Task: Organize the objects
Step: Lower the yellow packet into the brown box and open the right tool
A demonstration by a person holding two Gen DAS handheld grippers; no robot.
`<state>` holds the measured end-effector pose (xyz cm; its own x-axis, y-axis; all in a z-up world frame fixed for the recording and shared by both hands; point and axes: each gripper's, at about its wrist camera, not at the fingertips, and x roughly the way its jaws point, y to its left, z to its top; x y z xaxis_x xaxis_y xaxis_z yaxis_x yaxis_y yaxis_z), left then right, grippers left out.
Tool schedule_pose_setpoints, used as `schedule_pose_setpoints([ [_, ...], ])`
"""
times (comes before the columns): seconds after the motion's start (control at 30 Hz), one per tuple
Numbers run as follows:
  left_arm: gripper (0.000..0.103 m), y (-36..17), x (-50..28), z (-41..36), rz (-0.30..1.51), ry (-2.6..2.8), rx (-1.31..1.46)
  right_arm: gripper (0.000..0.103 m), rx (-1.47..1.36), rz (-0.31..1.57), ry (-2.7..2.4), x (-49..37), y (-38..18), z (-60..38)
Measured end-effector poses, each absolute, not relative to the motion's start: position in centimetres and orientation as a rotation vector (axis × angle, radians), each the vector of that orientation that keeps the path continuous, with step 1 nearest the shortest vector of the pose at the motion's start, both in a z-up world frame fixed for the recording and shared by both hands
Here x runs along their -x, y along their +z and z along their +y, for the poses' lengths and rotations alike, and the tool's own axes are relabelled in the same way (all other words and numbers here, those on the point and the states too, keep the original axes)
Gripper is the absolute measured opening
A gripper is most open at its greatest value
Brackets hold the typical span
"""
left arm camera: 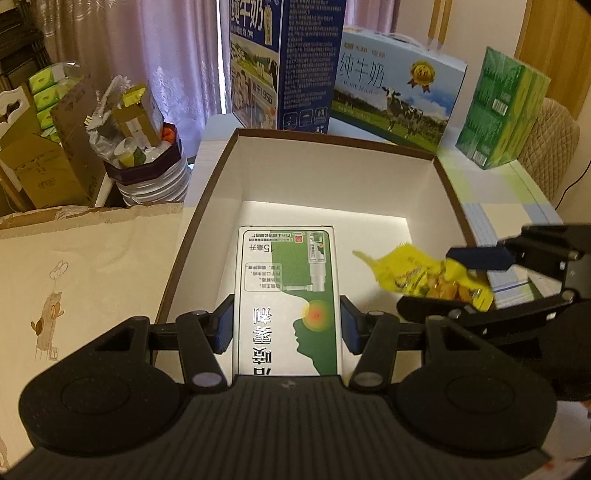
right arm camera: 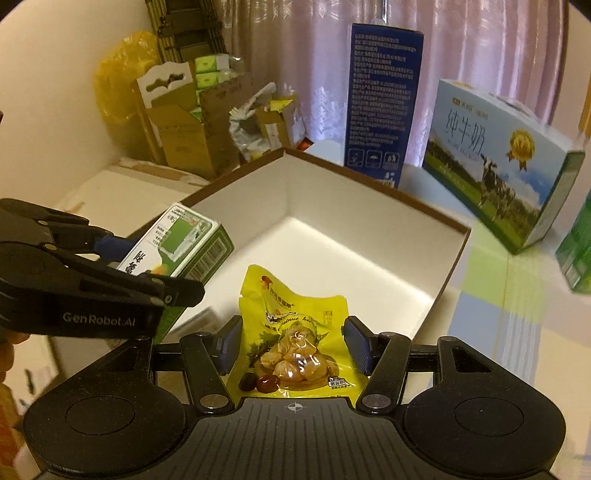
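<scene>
Pale pink curtains (left arm camera: 162, 55) hang across the far wall ahead of the tongs, daylight glowing through them. The table (right arm camera: 491, 295) wears a cloth checked in pale green, blue and white. Off to the left of the tongs stand open cardboard cartons (left arm camera: 40, 166) stacked against a cream wall (right arm camera: 55, 122), with a full yellow bag (right arm camera: 118, 85) behind them. To the right a quilted beige chair back (left arm camera: 550, 144) rises beyond the table edge, beside a wooden panel (left arm camera: 554, 33).

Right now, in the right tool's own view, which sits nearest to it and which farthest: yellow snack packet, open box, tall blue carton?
1. Yellow snack packet, between the right tool's fingers.
2. Open box, just ahead, below.
3. Tall blue carton, behind the box.
</scene>
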<state>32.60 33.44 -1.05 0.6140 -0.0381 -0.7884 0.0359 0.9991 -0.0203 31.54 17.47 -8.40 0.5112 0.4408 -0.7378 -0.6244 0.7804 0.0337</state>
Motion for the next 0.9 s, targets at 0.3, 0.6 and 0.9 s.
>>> schedule_pose_setpoints([
  [0.3, 0.051, -2.7, -35.3, 34.3, 0.941, -0.043, -0.005, 0.056, 0.297, 0.832, 0.615, -34.2, -9.9, 18.9],
  [0.6, 0.051, -3.9, -37.1, 34.2, 0.963, -0.061, -0.001, 0.06, 0.345, 0.847, 0.559, -35.9, -11.3, 19.0],
  [0.9, 0.051, -4.3, -38.2, 33.8, 0.963, -0.075, -0.005, 0.064, 0.34, 0.841, 0.54, -36.9, -11.2, 18.4],
])
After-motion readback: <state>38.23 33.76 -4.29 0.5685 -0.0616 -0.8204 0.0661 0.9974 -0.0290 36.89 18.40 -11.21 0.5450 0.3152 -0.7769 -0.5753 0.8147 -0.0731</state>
